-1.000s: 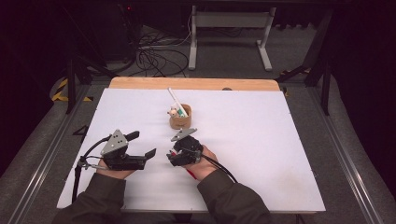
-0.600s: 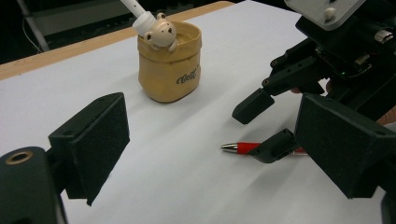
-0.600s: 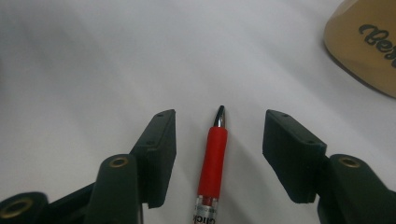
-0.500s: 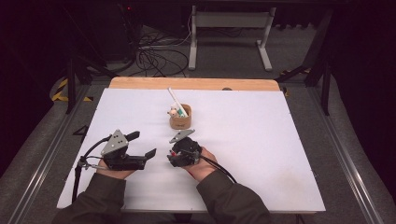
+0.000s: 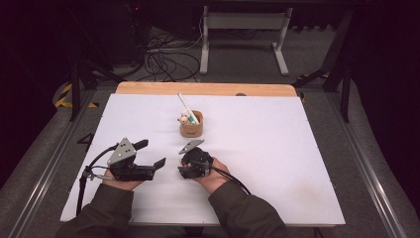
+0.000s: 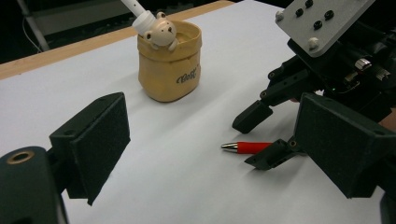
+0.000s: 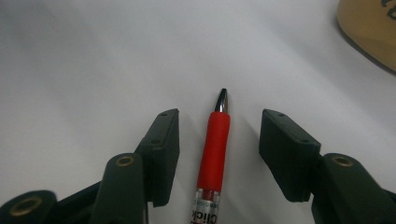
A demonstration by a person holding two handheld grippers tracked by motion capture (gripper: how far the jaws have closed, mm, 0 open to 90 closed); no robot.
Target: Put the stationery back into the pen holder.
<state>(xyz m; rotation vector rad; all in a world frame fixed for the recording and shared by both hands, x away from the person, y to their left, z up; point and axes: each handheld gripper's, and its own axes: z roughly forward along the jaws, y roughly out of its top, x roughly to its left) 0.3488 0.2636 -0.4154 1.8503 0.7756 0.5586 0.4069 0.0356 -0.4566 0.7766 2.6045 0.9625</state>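
in the high view, the left gripper sits at the lower left of the white surface, its jaws spread with nothing between them. just right of it, at lower centre, the right gripper rests low on the surface. its jaws have just been closing, and a red pen lies between them, untouched, with a gap on either side and its metal tip pointing up the frame. above, at upper centre, a tan cup holds a white pen and a bear figure.
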